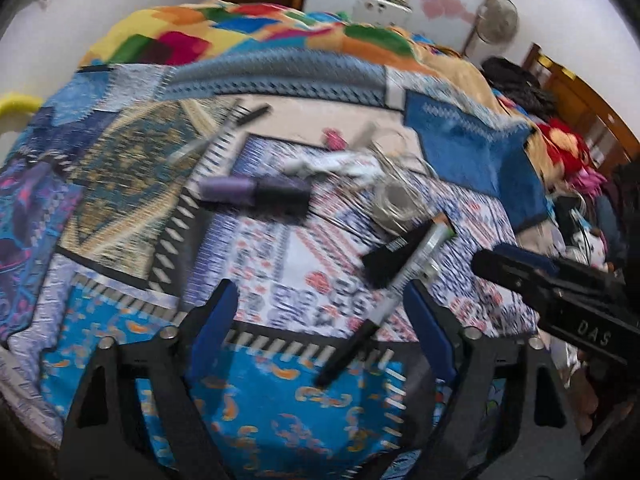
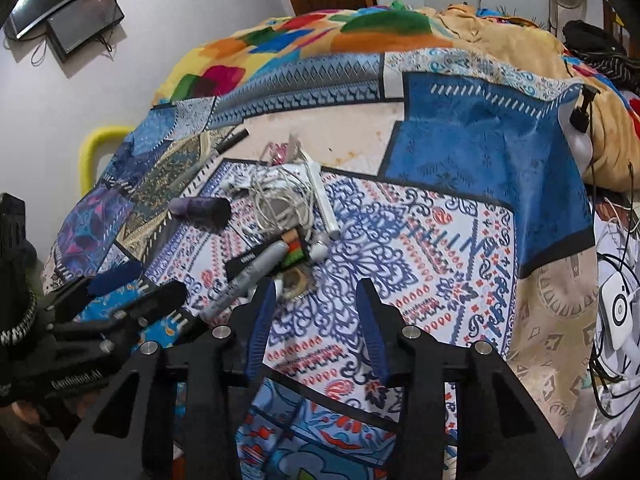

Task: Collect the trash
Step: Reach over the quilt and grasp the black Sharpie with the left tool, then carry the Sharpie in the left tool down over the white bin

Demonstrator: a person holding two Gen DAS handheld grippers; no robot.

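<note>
Our left claw (image 1: 320, 312) gapes wide over the bed (image 2: 460, 240), a marker (image 1: 384, 300) lying between its tips, ungripped. Our right claw (image 2: 316, 300) hangs half-open, empty. Ahead the trash clusters: tangled cord (image 2: 280, 196), purple tube (image 2: 200, 210), black box (image 2: 248, 260).
</note>
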